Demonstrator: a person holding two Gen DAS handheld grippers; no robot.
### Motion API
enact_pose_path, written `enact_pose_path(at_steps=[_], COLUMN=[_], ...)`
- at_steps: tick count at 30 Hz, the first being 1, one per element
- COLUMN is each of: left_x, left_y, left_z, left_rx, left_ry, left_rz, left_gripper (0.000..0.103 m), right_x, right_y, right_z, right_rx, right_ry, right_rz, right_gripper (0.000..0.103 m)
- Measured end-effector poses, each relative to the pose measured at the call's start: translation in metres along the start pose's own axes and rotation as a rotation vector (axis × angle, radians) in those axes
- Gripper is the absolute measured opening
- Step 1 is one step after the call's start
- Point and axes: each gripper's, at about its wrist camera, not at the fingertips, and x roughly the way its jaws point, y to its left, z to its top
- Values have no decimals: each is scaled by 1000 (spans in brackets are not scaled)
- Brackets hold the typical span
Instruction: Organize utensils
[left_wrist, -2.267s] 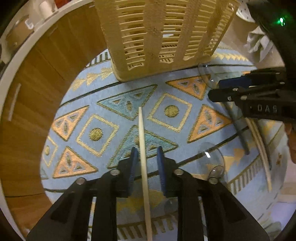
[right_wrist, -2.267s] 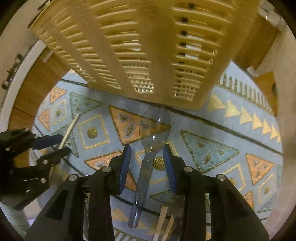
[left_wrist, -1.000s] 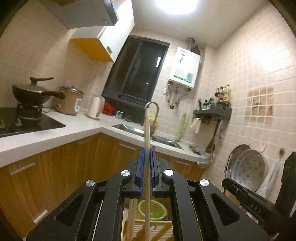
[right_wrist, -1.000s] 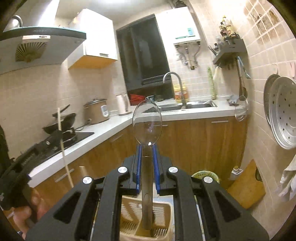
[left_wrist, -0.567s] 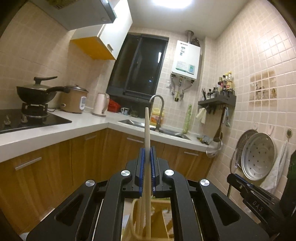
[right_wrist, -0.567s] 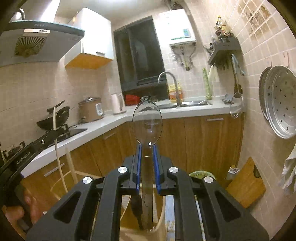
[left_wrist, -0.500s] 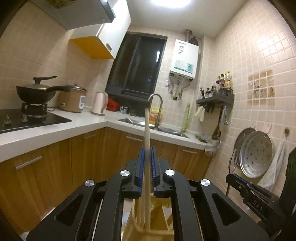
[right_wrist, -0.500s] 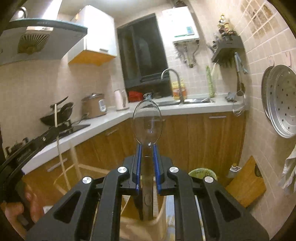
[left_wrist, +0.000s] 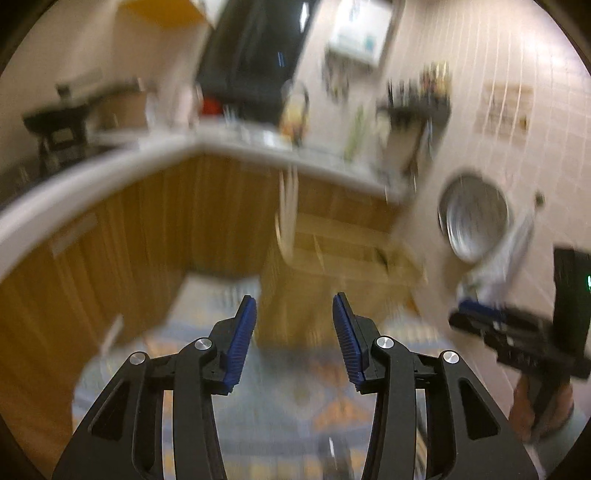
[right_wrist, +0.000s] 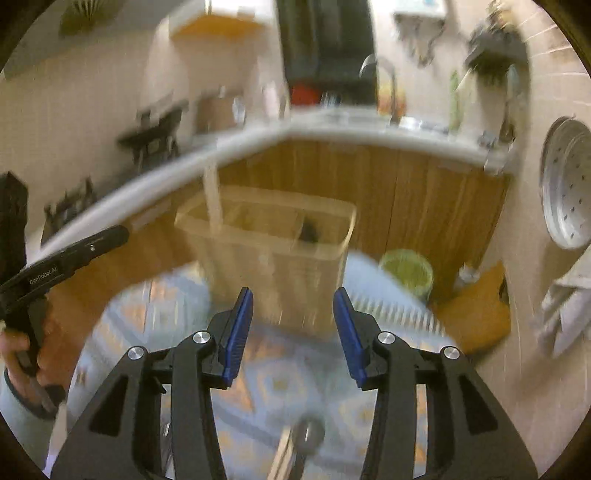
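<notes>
Tiled walls (left_wrist: 480, 55), a dark window (right_wrist: 325, 40) and wooden cabinets (right_wrist: 406, 192) under a white countertop (right_wrist: 369, 133) are seen, blurred.

Likely home kitchen, counter (right_wrist: 258, 142), faucet (right_wrist: 384, 81), cabinets (right_wrist: 406, 192)

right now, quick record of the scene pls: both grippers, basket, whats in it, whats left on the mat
left gripper: jaws opening, nothing between them
right gripper: jaws opening, nothing between them
basket: upright on the patterned mat, ahead of both grippers
in basket: pale chopstick standing at its left end; other contents too blurred to tell
on mat: utensils near the bottom edge of the right view, blurred
</notes>
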Motion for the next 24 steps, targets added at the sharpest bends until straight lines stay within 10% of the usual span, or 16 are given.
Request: enact_pose_path(at_steps=[10, 24], left_x=[31, 36], left_y=[-15, -42], left_z=[-94, -138], left_rx=[120, 294], left_ry=[519, 671], left_rz=[-153, -129], left_gripper=[40, 28], right_x=[47, 93], right_y=[5, 49], right_z=[-48, -68], right_rx=[58, 176], right_ry=[395, 557], right_rz=[73, 285], right_gripper=[42, 42])
